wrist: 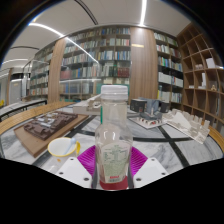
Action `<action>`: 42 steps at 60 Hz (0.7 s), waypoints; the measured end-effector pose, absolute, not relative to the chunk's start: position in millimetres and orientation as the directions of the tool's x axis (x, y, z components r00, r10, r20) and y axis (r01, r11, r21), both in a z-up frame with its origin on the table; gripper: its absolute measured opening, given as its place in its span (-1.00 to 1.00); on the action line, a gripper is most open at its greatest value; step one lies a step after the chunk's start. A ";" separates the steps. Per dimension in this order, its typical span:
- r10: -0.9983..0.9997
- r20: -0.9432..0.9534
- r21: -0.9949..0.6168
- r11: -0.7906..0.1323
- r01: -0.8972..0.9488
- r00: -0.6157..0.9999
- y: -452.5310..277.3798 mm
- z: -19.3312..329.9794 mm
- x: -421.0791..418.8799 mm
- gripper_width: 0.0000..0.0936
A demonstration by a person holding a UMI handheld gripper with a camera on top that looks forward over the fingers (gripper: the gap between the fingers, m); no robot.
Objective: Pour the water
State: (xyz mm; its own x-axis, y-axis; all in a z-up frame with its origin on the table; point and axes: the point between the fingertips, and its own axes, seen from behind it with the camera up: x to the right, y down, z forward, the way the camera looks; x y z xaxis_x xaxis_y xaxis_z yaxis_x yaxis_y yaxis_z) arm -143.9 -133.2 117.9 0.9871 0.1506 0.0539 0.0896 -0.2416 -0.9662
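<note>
A clear plastic water bottle (113, 130) with a white cap and a label with a red band at its foot stands upright between my fingers. My gripper (112, 165) is shut on it: the pink pads (88, 158) press on its lower body from both sides. A small pale cup (62, 147) stands on the white table (40, 158), to the left of the bottle and a little beyond my left finger. The bottle's base is hidden low between the fingers, so I cannot tell whether it rests on the table.
A wooden board with a dark model (45, 126) lies at the far left of the table. White paper models (150, 120) stand beyond the bottle to the right. Tall bookshelves (120, 60) fill the background.
</note>
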 end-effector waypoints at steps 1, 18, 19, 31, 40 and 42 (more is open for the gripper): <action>0.147 0.056 -0.964 -0.249 0.092 0.987 -133.2 111.5 -142.8 -0.12; 0.097 0.040 -0.962 -0.265 0.065 0.994 -133.8 62.9 -130.6 0.04; 0.095 0.042 -0.962 -0.264 0.065 0.995 -133.7 63.0 -130.3 0.06; 0.095 0.017 -0.927 -0.371 0.052 0.995 -155.9 53.3 -132.9 0.85; 0.068 0.033 -0.930 -0.363 0.056 0.997 -198.6 81.4 -123.7 0.83; 0.067 0.027 -0.932 -0.360 0.049 0.997 -210.8 89.0 -123.7 0.83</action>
State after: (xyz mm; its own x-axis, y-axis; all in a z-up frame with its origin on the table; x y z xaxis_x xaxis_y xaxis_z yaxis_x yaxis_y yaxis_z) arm -123.7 -210.8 89.0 0.9974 0.0665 0.0270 0.0493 -0.3603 -0.9315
